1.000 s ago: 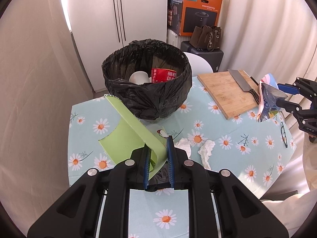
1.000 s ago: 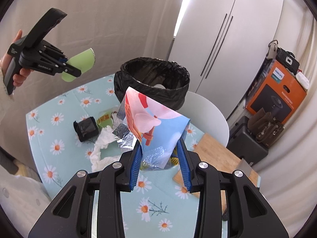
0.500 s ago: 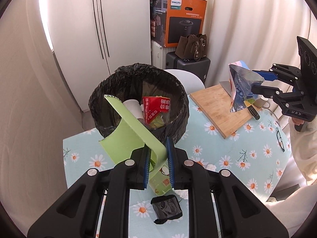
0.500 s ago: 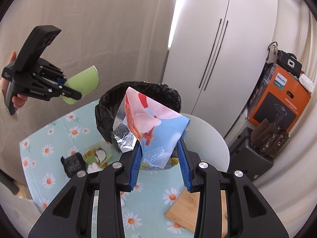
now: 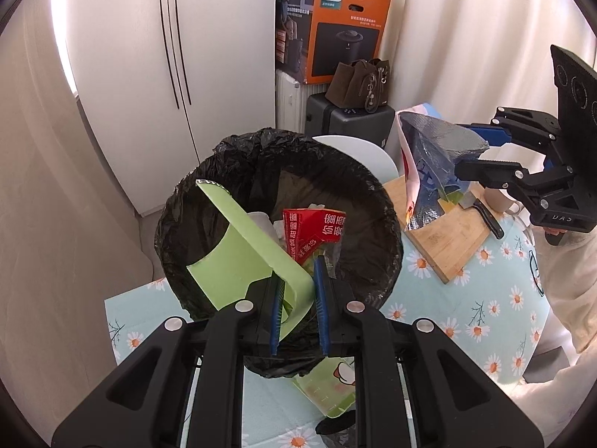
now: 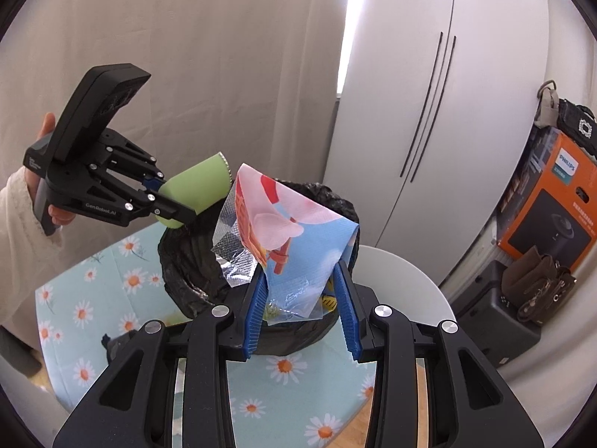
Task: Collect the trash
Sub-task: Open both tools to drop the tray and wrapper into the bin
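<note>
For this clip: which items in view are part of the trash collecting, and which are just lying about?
Part of the job:
- green carton piece, in the left gripper
- foil snack bag, in the right gripper
- black-lined trash bin
- green wrapper on the table

Lying about:
- cutting board
- knife
- orange box
- brown handbag

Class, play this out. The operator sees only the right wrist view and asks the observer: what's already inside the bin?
Observer: A red packet lies in the bin, on white scraps.
Operator: Is the green card over the opening?
Observer: It seems so; the left gripper grips the green card above the near rim.
Operator: What's near my bag?
Observer: A knife lies on a board, just beyond the bag.
</note>
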Demonstrator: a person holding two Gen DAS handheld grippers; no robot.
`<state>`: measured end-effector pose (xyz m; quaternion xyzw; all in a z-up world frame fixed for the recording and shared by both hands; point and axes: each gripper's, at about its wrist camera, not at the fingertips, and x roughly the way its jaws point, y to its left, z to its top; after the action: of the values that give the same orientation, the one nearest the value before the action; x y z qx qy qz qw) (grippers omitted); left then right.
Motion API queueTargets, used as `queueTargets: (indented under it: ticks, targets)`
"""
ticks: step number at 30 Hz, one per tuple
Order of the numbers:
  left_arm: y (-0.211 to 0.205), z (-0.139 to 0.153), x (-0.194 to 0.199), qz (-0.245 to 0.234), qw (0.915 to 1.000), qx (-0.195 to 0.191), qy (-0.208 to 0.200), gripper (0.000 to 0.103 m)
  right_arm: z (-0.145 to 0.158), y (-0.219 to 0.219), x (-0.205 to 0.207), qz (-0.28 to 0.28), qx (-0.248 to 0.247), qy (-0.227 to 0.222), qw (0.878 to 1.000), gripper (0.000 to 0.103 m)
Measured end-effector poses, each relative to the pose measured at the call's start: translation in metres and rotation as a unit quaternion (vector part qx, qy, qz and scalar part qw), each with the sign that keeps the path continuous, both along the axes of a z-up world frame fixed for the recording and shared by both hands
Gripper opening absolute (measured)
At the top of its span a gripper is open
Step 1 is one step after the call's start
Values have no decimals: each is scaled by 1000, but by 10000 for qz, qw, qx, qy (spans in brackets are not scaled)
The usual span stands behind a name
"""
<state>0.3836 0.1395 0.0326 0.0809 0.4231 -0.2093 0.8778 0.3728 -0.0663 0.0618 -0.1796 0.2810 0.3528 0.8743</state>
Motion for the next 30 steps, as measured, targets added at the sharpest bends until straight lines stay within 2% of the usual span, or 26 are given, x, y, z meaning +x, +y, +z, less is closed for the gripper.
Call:
queueTargets:
  ticks: [4, 18, 20, 21, 22, 25, 26, 27, 30]
  targets:
    - [3, -15, 19, -134, 9996, -112, 238, 16, -10, 12, 20, 51, -60, 70, 9999, 33]
    - [5, -44, 62, -428, 9982, -17, 430, 17, -42, 42, 83, 333, -190, 213, 9990, 35]
    - [8, -43, 62, -443, 9984, -159, 303, 34, -44, 42, 88, 330, -114, 219, 9991, 39]
    - [10, -40, 61, -464, 9983, -273, 205, 60, -45, 41, 89, 317, -69, 197, 9993, 46]
    - [12, -37, 58, -473, 9981, -379, 74, 79, -44, 40, 90, 276, -11, 169, 9995, 57]
    - [17, -28, 48, -514, 9963, -675, -121, 89, -38, 31, 89, 192, 299, 181, 9992, 73]
    - [19, -26, 45, -468, 9963, -713, -136, 92, -36, 28, 88, 157, 385, 184, 9990, 75]
    - [20, -24, 42, -389, 9967, -694, -161, 96, -33, 26, 86, 117, 444, 183, 9988, 82]
    - [22, -20, 34, -272, 9969, -723, -169, 96, -26, 19, 78, -54, 501, 109, 9987, 86]
